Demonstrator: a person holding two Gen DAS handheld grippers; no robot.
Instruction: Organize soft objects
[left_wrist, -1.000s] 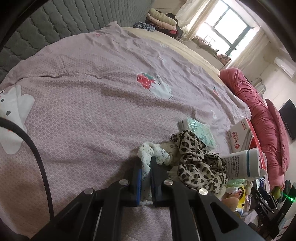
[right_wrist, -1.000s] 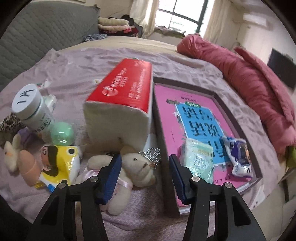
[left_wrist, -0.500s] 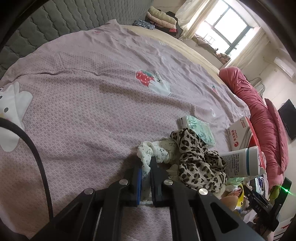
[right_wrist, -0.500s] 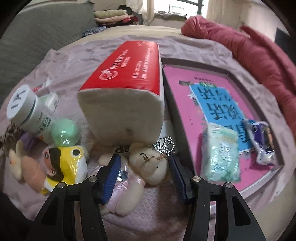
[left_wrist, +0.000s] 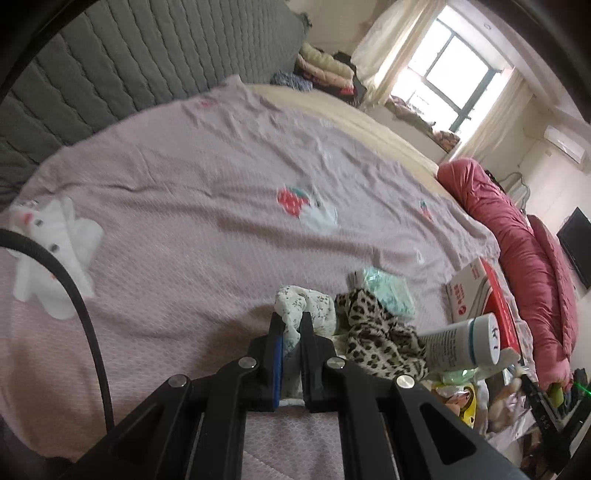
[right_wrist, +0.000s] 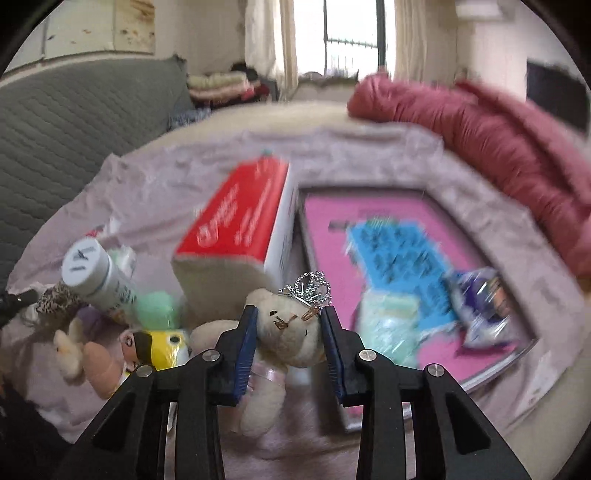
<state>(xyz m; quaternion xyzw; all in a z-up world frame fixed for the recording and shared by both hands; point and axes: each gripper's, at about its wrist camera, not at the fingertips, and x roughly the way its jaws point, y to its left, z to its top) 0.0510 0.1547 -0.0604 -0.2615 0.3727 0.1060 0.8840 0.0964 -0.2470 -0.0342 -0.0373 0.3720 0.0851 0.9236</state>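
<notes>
**Both grippers on soft items, bed cluttered**

Left gripper (left_wrist: 291, 332): jaws nearly together, pinching a white floral cloth (left_wrist: 301, 304) between the pads; cloth bunches out past the fingertips toward 12 o'clock. Leopard-print fabric (left_wrist: 373, 336) lies just beside it at 3 o'clock, touching the floral cloth. Mint tissue pack (left_wrist: 384, 291) sits just past the leopard fabric, about 1 o'clock from the gripper. White bottle (left_wrist: 461, 341) lies tilted further toward 3 o'clock, against the red tissue box (left_wrist: 480, 291). All on the lilac bedsheet (left_wrist: 192, 206).

Right gripper (right_wrist: 290, 338): jaws closing, cream teddy bear (right_wrist: 284, 332) between them, pads against both sides of its head; silver tiara (right_wrist: 308, 290) on the head, body hangs toward 6 o'clock. Frame is motion-blurred. Yellow doll (right_wrist: 162, 345) at 9 o'clock, green ball (right_wrist: 155, 306) at 10 o'clock. Pink board (right_wrist: 406, 258) at 2 o'clock holds a mint packet (right_wrist: 388, 325) and a purple packet (right_wrist: 484, 302).
</notes>
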